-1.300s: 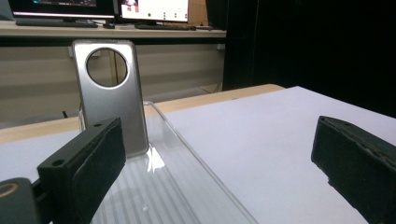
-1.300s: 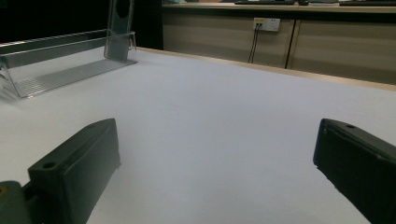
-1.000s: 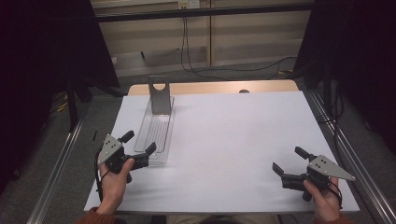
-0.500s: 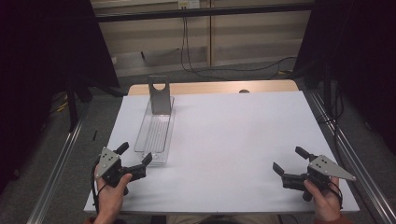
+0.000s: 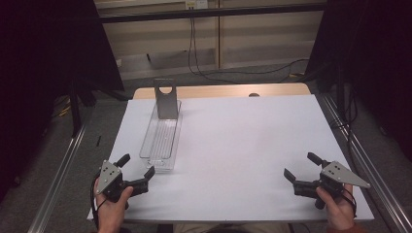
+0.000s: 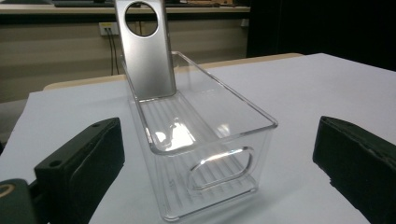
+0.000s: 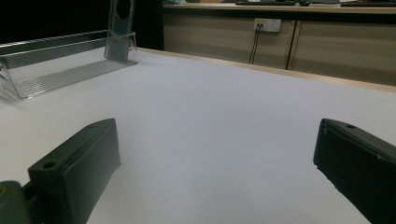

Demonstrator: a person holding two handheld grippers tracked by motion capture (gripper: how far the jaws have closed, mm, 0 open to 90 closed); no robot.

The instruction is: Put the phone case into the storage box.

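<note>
Table: white sheet over a wooden top, bare apart from one container on your left half.

Clear bin: long, narrow, transparent plastic with a ribbed floor and a cut-out handle in the near end wall. It lies lengthwise away from you. Its near end sits just ahead of your left gripper.

Contents: one grey metal plate with a round hole near its top, standing upright at the far end of the bin (whether it leans on the end wall or stands on its own foot, I cannot tell). The rest of the bin looks empty.

Left gripper: jaws wide apart, holding nothing, aimed at the bin's near end. Right gripper: jaws likewise wide, empty, over bare sheet, well apart from the bin.

Risks, as a judgement:
- Bin is light and the sheet smooth. Push in with one jaw leading and it will likely slide or skew.
- A jolt to the bin could topple the plate.
- Clear walls are hard to judge; you may misplace a jaw.
</note>
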